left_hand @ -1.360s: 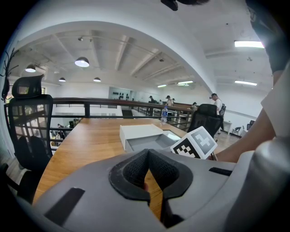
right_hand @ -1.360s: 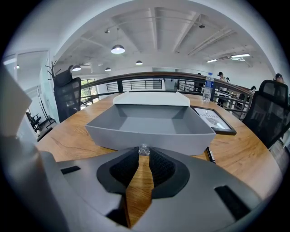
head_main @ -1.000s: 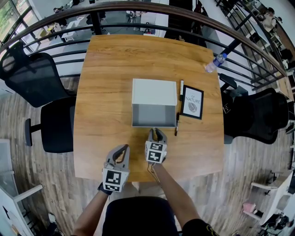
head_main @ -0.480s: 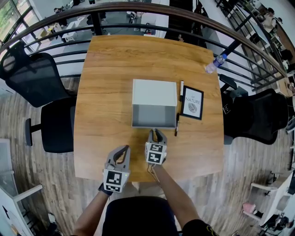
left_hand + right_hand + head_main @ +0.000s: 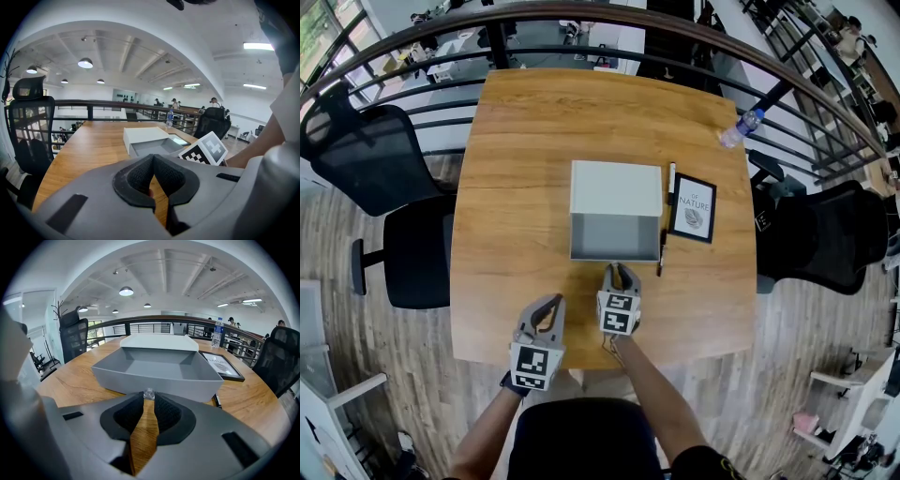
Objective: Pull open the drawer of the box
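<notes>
A white box sits mid-table, and its grey drawer stands pulled out toward me, empty inside. In the right gripper view the drawer fills the middle, with a small clear knob on its front wall. My right gripper is shut on that knob; in the head view it meets the drawer's front. My left gripper hovers over the table's near edge, left of the right one, apart from the box. Its tips meet with nothing between them.
A framed print lies right of the box, with a white pen and a black pen between them. A water bottle lies at the far right corner. Black chairs flank the table; a railing runs behind.
</notes>
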A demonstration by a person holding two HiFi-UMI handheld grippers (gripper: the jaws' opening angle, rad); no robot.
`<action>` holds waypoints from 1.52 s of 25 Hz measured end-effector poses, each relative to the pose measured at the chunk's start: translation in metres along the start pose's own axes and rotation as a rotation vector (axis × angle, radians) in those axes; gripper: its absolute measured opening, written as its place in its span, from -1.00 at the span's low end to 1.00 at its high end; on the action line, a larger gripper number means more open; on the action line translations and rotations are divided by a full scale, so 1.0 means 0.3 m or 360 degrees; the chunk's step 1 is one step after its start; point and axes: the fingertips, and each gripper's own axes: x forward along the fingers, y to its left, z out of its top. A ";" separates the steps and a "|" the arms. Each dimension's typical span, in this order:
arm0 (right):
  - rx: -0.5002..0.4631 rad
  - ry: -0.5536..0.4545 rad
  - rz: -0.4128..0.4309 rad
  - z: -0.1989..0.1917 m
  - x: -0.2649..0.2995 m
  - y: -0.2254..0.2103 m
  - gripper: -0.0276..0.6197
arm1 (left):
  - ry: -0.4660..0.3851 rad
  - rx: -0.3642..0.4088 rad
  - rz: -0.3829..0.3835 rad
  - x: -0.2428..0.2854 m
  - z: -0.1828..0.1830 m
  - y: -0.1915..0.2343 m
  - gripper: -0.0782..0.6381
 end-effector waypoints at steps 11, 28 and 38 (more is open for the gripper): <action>-0.0008 0.0010 -0.0003 -0.016 -0.005 0.001 -0.72 | 0.0000 -0.0001 0.0000 0.000 -0.001 0.004 -0.73; -0.0009 0.0034 -0.0043 0.017 -0.032 -0.003 -0.70 | -0.0009 0.0022 -0.0023 -0.030 0.039 -0.009 -0.73; 0.0059 -0.0039 -0.0004 0.050 -0.328 -0.014 -0.93 | -0.0022 0.0139 -0.0083 -0.128 0.131 -0.046 -0.73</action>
